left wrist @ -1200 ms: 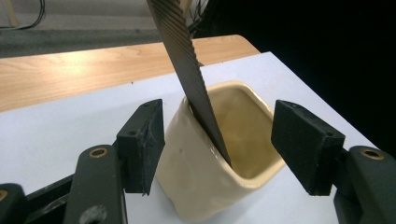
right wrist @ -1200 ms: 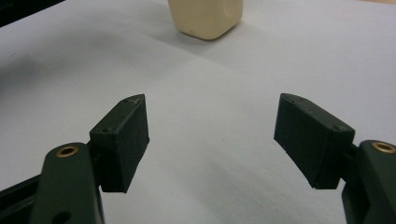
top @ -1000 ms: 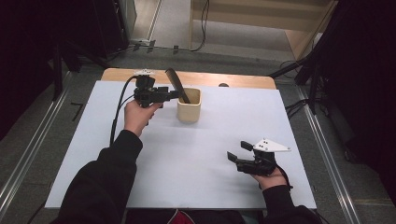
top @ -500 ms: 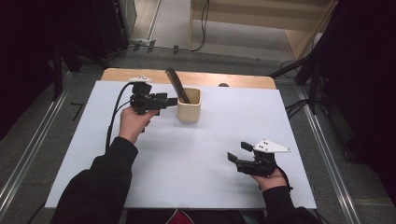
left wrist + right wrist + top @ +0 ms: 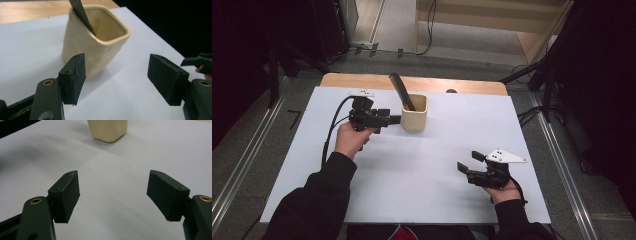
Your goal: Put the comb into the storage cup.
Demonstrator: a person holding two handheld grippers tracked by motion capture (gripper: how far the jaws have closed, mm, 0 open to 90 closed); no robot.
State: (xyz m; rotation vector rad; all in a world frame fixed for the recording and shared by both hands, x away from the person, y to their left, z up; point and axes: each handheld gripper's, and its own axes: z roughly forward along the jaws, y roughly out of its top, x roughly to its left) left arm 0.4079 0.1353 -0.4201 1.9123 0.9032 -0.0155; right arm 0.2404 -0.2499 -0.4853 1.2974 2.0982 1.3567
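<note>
Left gripper sits just left of the cream cup, far-centre on the table, dark tool leaning inside. Its jaws have just been opening, now wide and empty, and it's backed off leftward. Retreat straight, don't clip the cup. Right gripper idles near-right, open, empty.

You are sitting in a lab or recording studio. The bench wears a plain white sheet over its wooden top, metal rails run along the grey carpeted floor on both sides, loose cables trail behind, and dark stands and black drapes close it in.
</note>
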